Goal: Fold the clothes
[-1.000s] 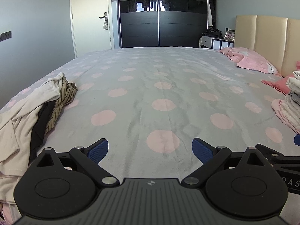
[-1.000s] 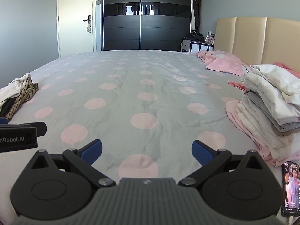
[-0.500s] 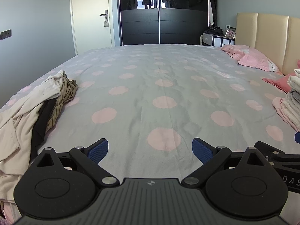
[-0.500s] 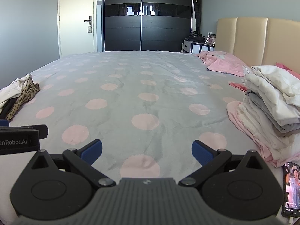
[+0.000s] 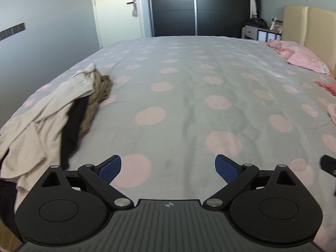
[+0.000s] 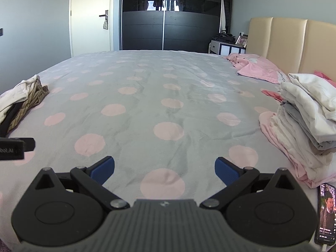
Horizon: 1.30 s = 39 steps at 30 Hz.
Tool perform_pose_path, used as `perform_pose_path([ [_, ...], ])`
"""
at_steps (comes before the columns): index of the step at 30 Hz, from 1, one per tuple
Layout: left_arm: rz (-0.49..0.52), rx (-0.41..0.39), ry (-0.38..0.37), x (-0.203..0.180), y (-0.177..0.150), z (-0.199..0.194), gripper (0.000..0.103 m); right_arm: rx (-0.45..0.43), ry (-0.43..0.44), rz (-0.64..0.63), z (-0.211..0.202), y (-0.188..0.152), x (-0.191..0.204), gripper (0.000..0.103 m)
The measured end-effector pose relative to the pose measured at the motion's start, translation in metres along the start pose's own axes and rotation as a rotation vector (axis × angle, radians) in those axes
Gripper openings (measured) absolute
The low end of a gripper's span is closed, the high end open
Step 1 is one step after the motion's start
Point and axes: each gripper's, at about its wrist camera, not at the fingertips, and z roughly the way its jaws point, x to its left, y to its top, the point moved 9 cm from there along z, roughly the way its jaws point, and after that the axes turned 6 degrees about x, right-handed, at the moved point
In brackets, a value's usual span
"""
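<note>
Grey spotted bedspread (image 5: 189, 96) lies bare ahead of both your tools, with the folded stack (image 6: 304, 121) at your right edge and the unfolded heap of clothes (image 5: 54, 113) at your left edge, its length running away from you along that edge. That heap sits just left of and ahead of your left gripper (image 5: 168, 167), well apart from your right gripper (image 6: 164, 167), so the left hand is judged nearer for the next pick. Both grippers stand wide apart and hold nothing.

Soft matt cloth covers the bed (image 6: 168, 96); the clothes (image 5: 52, 113) are limp, creased cloth; the wardrobe (image 6: 168, 21) has a glossy band; the headboard (image 6: 294, 46) is smooth, padded; tool pads (image 6: 103, 169) are ribbed
</note>
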Motion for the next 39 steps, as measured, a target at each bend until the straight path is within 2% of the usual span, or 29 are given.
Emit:
perform_pose_path([
  [4,-0.009,0.032,0.031,0.049,0.013,0.013,0.096,0.009,0.020,-0.026,0.004,0.002,0.012,0.102],
  [6,-0.019,0.034,0.056,0.079,0.025,0.021,0.090,0.021,0.031,-0.041,0.008,0.000,0.019,0.102],
  [8,-0.043,0.042,0.096,0.111,0.036,0.030,0.075,0.038,0.048,-0.048,0.012,-0.003,0.024,0.102],
  [10,-0.089,0.050,0.126,0.143,0.047,0.040,0.073,0.054,0.064,-0.060,0.016,-0.007,0.029,0.102],
  [16,-0.134,-0.022,0.226,0.222,0.081,0.070,0.061,0.067,0.073,-0.088,0.029,-0.007,0.032,0.102],
  [21,-0.117,-0.020,0.291,0.272,0.094,0.109,0.052,0.082,0.076,-0.091,0.043,-0.004,0.034,0.102],
  [27,-0.083,0.029,0.283,0.294,0.090,0.150,0.049,0.098,0.068,-0.098,0.058,-0.004,0.038,0.102],
  [34,-0.069,0.053,0.322,0.308,0.090,0.165,0.050,0.149,0.070,-0.116,0.079,-0.012,0.049,0.102],
  [36,-0.063,0.050,0.327,0.310,0.092,0.165,0.044,0.154,0.077,-0.128,0.082,-0.013,0.053,0.102],
  [37,-0.049,0.029,0.350,0.309,0.094,0.161,0.032,0.156,0.081,-0.133,0.083,-0.014,0.055,0.102],
  [38,-0.049,0.017,0.359,0.310,0.096,0.159,0.026,0.156,0.084,-0.138,0.084,-0.014,0.057,0.102],
  [39,-0.058,0.015,0.355,0.311,0.097,0.159,0.026,0.157,0.086,-0.140,0.084,-0.014,0.058,0.102],
])
